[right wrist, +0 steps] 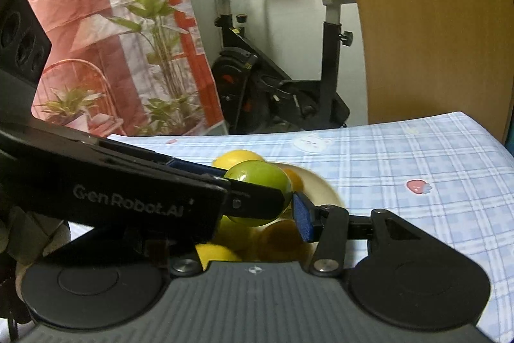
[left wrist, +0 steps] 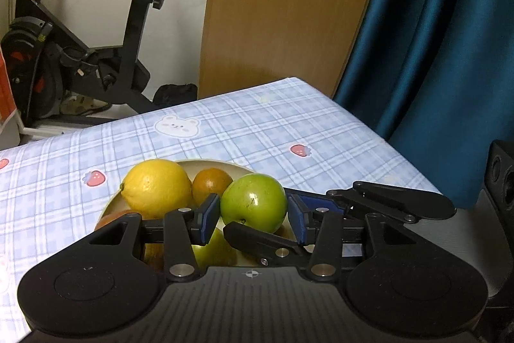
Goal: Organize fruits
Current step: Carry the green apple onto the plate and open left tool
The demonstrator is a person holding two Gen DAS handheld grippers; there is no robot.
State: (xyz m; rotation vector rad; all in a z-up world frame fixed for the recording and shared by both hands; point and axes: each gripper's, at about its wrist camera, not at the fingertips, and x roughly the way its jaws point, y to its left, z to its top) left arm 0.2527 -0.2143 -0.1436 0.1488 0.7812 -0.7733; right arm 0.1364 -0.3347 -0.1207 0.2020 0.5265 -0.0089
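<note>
Green fruit (left wrist: 253,203) clamped in left gripper (left wrist: 253,214) above bowl (left wrist: 205,163) near table's (left wrist: 289,124) near edge, right gripper's (right wrist: 257,208) grip indiscernible; lemon (left wrist: 157,187) and others already bowled, placement pending.

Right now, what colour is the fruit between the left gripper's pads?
Green, with a few brown specks: the green fruit, seen best in the left wrist view.

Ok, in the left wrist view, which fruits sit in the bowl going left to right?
Yellow lemon → small orange → green apple, which sits between the left gripper pads.
</note>
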